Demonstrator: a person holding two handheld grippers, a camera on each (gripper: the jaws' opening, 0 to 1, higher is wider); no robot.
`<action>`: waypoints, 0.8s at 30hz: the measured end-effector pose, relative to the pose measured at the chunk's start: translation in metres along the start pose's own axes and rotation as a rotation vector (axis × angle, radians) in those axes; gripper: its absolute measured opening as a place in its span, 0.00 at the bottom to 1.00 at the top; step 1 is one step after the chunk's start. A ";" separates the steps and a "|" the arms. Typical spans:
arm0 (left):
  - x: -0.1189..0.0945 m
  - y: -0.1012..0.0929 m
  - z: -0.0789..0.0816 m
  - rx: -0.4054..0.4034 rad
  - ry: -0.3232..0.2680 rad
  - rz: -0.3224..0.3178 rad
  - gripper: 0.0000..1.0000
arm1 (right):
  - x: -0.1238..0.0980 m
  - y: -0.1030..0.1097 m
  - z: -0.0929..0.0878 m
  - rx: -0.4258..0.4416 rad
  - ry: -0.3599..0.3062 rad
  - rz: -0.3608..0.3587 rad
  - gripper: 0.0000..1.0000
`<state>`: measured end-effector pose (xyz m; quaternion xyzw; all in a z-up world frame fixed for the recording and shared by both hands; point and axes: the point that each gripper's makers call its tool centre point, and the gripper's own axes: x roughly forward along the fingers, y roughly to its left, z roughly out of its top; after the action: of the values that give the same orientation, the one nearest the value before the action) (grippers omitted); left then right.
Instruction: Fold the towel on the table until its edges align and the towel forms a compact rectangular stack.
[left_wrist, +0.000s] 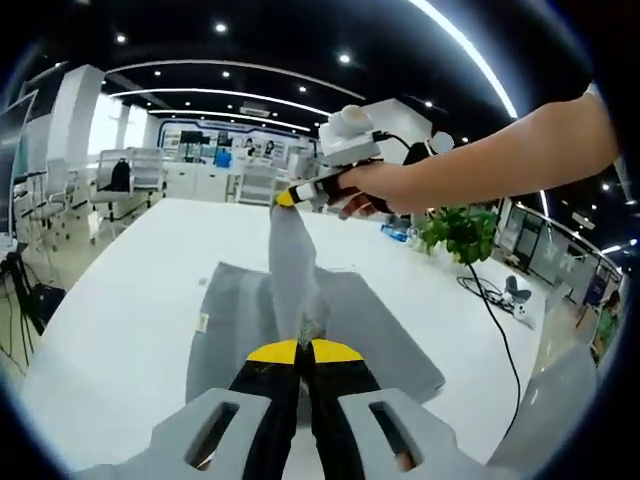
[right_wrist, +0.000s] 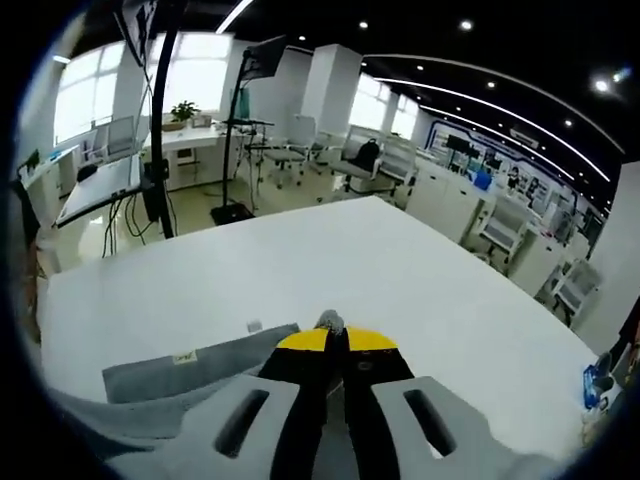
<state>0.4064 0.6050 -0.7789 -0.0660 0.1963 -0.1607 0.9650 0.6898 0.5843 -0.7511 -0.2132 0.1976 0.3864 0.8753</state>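
A grey towel (left_wrist: 240, 320) lies on the white table (left_wrist: 120, 300), with one edge lifted into a taut ridge. My left gripper (left_wrist: 305, 345) is shut on the near end of that ridge, its yellow-tipped jaws pressed together on the cloth. The far end rises to my right gripper (left_wrist: 288, 197), held by a person's hand (left_wrist: 375, 190) above the table. In the right gripper view, my right gripper (right_wrist: 335, 340) is shut on the towel (right_wrist: 190, 370), a bit of cloth poking out at the jaw tips. A small label (right_wrist: 184, 356) shows on the towel.
The white table (right_wrist: 300, 270) stretches wide around the towel. A potted plant (left_wrist: 460, 232) and a cable (left_wrist: 495, 320) sit at its right side. Office chairs (left_wrist: 130, 180) and desks stand beyond the table. A tripod stand (right_wrist: 235, 150) is off the far edge.
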 end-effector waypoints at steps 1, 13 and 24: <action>0.000 0.001 -0.001 0.002 0.003 0.002 0.02 | 0.002 0.001 0.000 -0.001 0.001 0.001 0.02; 0.013 0.029 -0.026 0.061 0.077 0.053 0.02 | 0.034 0.010 -0.012 0.001 0.020 0.017 0.02; 0.024 0.046 -0.049 0.068 0.133 0.084 0.02 | 0.054 0.019 -0.023 0.020 0.029 0.047 0.02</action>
<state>0.4206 0.6371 -0.8406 -0.0141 0.2568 -0.1309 0.9575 0.7047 0.6160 -0.8016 -0.2052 0.2190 0.4019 0.8651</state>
